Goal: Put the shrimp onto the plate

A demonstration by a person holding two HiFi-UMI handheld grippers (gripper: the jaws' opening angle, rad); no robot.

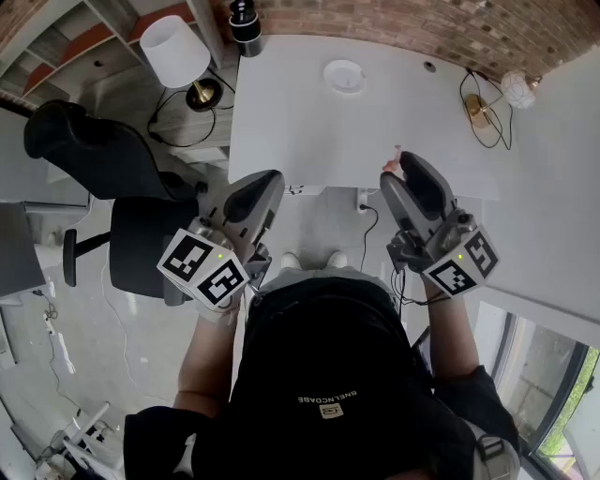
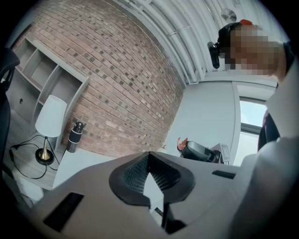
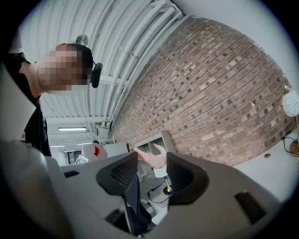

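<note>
A small white plate (image 1: pixel 344 75) sits near the far edge of the white table (image 1: pixel 300 131). A pale pink shrimp (image 1: pixel 397 157) pokes out from the tips of my right gripper (image 1: pixel 399 167), which is shut on it and held level at the table's near edge. In the right gripper view the shrimp (image 3: pixel 154 158) is pinched between the two black pads. In the left gripper view the shrimp (image 2: pixel 181 144) shows as an orange tip ahead of the right gripper. My left gripper (image 1: pixel 269 180) hangs off the table's near left, shut with nothing in it (image 2: pixel 149 155).
A black bottle (image 1: pixel 246 23) stands at the table's far left corner. On the floor to the left are a white-shaded lamp (image 1: pixel 174 52) and a black office chair (image 1: pixel 103 155). A brass lamp base with cable (image 1: pixel 478 111) lies at the right. A brick wall runs behind.
</note>
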